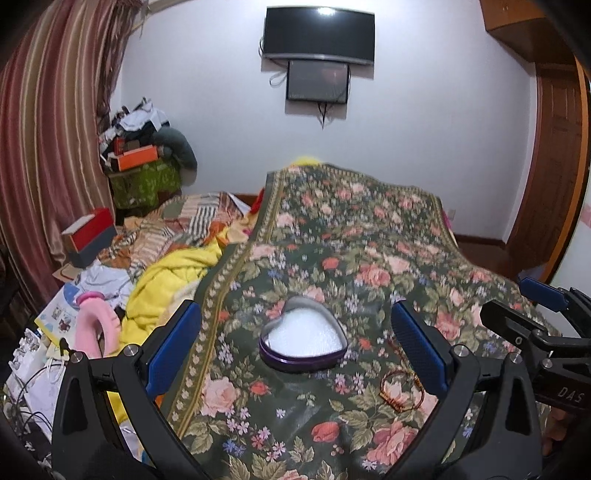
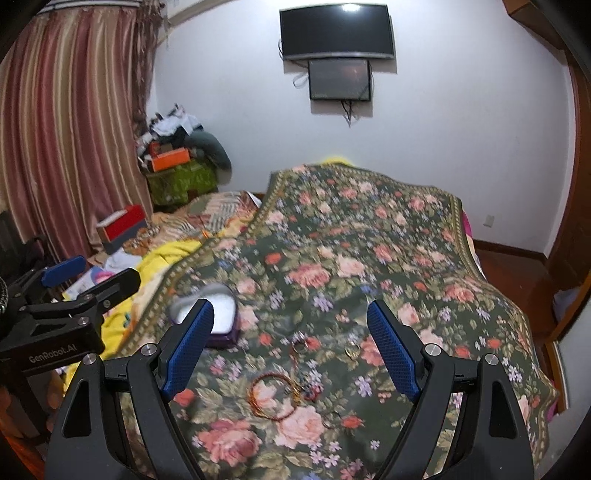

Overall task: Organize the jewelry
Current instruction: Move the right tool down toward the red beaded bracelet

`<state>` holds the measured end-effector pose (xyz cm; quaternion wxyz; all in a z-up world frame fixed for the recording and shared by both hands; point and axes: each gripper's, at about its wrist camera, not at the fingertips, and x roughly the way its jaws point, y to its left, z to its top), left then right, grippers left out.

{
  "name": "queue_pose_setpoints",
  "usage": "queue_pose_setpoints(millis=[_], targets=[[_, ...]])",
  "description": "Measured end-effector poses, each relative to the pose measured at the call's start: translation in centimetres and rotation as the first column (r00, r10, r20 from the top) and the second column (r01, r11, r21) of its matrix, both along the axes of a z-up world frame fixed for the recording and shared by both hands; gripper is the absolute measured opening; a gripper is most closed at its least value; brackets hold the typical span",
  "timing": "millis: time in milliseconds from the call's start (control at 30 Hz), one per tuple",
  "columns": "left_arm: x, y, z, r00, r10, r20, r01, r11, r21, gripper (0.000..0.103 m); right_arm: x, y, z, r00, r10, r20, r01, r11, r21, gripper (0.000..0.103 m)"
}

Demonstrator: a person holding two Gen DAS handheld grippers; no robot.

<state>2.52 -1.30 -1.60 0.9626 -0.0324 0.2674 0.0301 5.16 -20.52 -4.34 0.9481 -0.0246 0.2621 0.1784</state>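
A heart-shaped purple tin (image 1: 303,339) with a white lining sits open on the floral bedspread (image 1: 369,240). My left gripper (image 1: 295,308) hovers over it, open and empty, with the tin between its blue pads. A red-orange bangle (image 1: 400,395) lies to the tin's right, partly behind my right finger. In the right wrist view my right gripper (image 2: 290,306) is open and empty above the loose jewelry: the bangle (image 2: 271,400), a gold ring (image 2: 352,349), a small hoop (image 2: 300,343) and a beaded piece (image 2: 310,391). The tin (image 2: 221,314) is half hidden behind one finger.
The right gripper (image 1: 517,306) shows at the right edge, the left gripper (image 2: 107,273) at the left edge. Left of the bedspread lie a yellow blanket (image 1: 166,284), a pink item (image 1: 96,325), papers and a red box (image 1: 92,232). A TV (image 1: 319,33) hangs on the far wall.
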Motion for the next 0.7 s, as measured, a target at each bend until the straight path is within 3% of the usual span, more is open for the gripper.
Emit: queue_pose_setpoints(millis=[333, 700], targets=[[1.9, -1.1, -3.2, 0.992, -0.046, -0.118, 0.045, 0.999, -0.012, 0.103, 1.2, -0.7, -3.1, 0.993, -0.029, -0.115, 0.021, 0.998, -0.067, 0.082], [3.4, -3.3, -7.1, 0.961, -0.126, -0.247, 0.127, 0.992, -0.015, 0.103, 1.8, -2.8, -6.5, 0.973, -0.042, -0.226, 0.023, 0.996, -0.088, 0.082]])
